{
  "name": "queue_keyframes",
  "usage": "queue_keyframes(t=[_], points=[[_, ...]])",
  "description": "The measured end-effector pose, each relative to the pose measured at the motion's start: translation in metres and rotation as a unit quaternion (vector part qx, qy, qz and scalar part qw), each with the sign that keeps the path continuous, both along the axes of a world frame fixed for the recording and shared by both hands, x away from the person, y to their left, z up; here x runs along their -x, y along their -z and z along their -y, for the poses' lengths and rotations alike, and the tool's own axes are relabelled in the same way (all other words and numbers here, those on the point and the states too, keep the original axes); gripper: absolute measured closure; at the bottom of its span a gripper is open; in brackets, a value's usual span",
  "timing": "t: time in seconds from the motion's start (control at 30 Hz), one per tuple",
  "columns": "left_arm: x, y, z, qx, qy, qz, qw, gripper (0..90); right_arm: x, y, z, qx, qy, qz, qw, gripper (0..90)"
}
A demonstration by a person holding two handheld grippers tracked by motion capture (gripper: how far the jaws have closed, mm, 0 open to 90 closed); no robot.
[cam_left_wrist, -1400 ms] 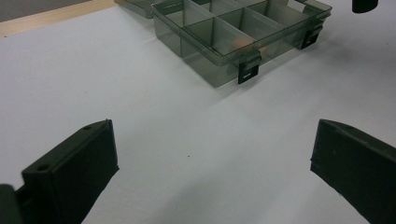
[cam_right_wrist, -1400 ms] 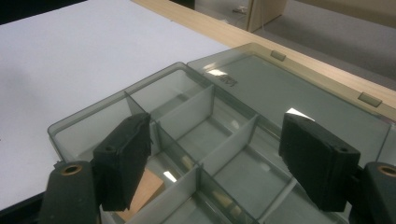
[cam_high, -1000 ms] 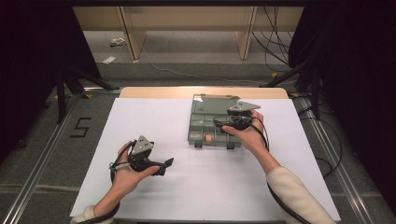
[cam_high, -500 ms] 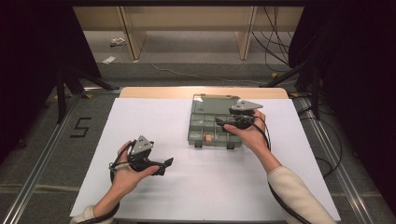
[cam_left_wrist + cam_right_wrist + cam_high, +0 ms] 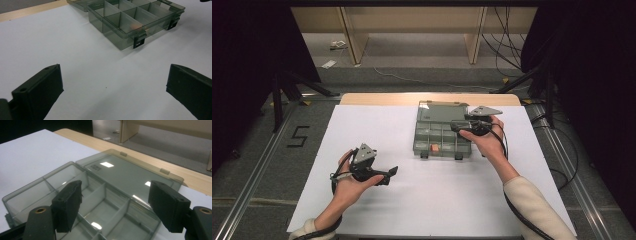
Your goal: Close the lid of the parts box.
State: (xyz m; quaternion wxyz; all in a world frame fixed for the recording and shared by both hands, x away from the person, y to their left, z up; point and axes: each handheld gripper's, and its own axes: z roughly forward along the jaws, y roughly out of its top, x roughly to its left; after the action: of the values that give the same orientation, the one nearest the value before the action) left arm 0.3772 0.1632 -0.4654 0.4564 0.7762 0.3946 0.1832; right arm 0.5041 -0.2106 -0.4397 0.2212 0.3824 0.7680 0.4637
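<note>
A smoky transparent organizer box lies on the white sheet with its lid folded flat behind it. One front compartment holds a small orange piece. My right gripper hovers over the box's right side and points left. In the right gripper view its jaws stand open above the divided compartments, with nothing between them and the lid beyond. My left gripper rests low over the sheet, left of and in front of the box. Its jaws are wide open and empty, facing the box and the orange piece.
The white sheet covers most of the wooden table. Two black latches hang on the box's front wall. Cables trail from both grippers along the forearms. Dark floor and table rails lie on both sides.
</note>
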Motion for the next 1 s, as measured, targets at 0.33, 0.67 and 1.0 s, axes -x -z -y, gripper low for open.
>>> queue_keyframes(t=[0.33, 0.67, 1.0], points=[[0.001, 0.001, 0.0, 0.0, 0.001, -0.001, 1.0, 0.0, -0.002, -0.004, 0.022, -0.009, 0.034, 0.002, 0.9994, 28.9], [0.006, 0.002, 0.0, 0.001, 0.007, 0.001, 1.0, 0.0, -0.005, 0.002, 0.026, 0.002, 0.051, -0.013, 0.9986, 30.7], [0.009, 0.001, 0.001, 0.003, 0.012, -0.001, 0.9999, 0.0, -0.022, 0.007, 0.026, 0.016, 0.079, -0.026, 0.9964, 34.2]])
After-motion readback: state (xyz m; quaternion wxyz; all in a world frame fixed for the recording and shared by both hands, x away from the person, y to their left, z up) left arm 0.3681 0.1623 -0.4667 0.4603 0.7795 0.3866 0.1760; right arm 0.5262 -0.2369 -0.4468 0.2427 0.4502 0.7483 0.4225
